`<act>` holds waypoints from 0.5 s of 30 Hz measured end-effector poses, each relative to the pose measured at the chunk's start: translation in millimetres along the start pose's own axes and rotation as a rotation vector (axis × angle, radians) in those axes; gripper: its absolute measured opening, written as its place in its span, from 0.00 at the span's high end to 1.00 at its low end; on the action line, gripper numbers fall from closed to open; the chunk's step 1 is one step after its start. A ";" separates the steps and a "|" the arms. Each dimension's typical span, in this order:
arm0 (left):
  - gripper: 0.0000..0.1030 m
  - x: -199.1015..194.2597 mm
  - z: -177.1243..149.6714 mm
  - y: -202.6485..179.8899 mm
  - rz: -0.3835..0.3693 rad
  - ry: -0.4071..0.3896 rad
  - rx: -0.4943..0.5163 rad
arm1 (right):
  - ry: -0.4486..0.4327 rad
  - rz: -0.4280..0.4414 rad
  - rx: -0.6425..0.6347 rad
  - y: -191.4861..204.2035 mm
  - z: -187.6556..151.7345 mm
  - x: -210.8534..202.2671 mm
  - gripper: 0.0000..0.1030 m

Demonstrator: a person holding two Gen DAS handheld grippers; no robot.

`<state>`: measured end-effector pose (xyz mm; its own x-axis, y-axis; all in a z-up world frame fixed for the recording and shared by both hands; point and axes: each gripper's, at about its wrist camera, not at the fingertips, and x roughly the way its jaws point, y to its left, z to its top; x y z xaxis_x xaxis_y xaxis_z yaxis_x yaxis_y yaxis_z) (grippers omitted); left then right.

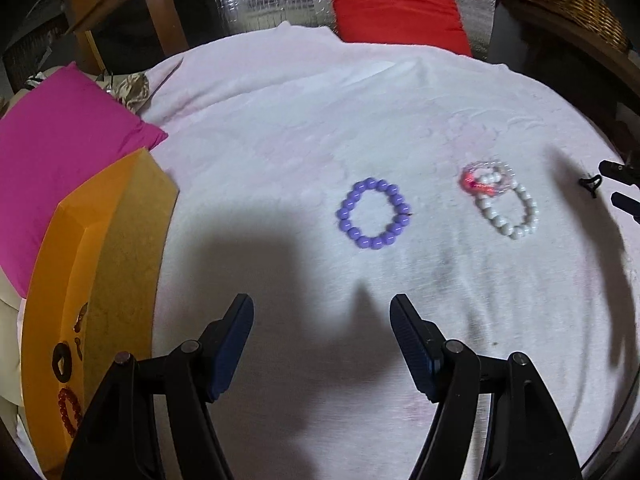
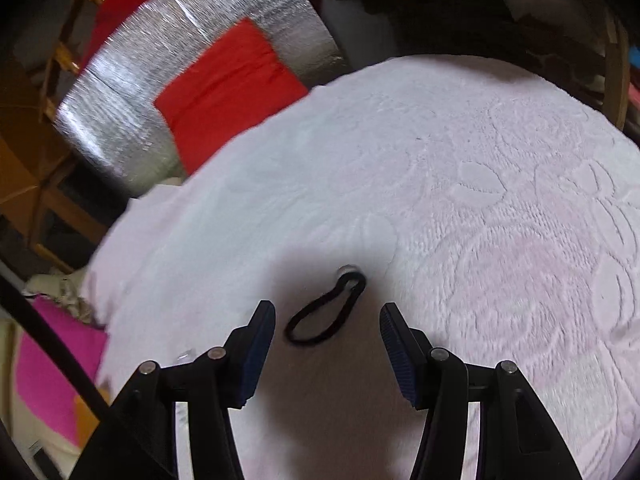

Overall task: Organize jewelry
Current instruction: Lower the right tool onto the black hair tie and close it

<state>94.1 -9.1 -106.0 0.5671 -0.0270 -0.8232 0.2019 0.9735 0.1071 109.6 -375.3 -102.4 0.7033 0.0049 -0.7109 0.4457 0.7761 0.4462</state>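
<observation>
Now the left gripper (image 1: 322,312) hovers above the white embossed towel (image 1: 280,128), its fingers (image 1: 236,332) spread wide with nothing between them. Ahead of it lies a purple bead bracelet (image 1: 374,213), flat on the towel. Well to its right a white bead bracelet (image 1: 510,210) rests, a clear-and-pink bracelet (image 1: 482,178) overlapping its upper end. At the left edge sits an orange box (image 1: 60,280) holding a red bead bracelet (image 1: 69,410) and a dark ring-shaped piece (image 1: 62,361). A pink cushion (image 1: 60,136) lies behind the box, a red cushion (image 1: 396,8) farther back. The right gripper (image 2: 327,316) is open too, its fingers (image 2: 394,340) set either side of a black cord loop (image 2: 326,312) lying on the towel, touching neither.
</observation>
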 end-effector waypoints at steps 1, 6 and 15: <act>0.31 2.2 0.4 2.2 0.000 0.004 -0.001 | 0.005 -0.021 -0.005 1.8 0.2 6.4 0.44; 0.31 10.3 2.2 11.2 -0.024 0.017 -0.023 | -0.007 -0.122 -0.066 20.3 -2.9 32.7 0.49; 0.31 8.7 14.5 -6.3 -0.188 -0.048 -0.047 | -0.064 -0.215 -0.202 34.8 -12.0 36.2 0.88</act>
<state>109.3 -18.7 -105.7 0.5608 -0.2195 -0.7984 0.2709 0.9598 -0.0736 144.0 -340.5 -119.2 0.6411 -0.2074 -0.7389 0.4729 0.8650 0.1675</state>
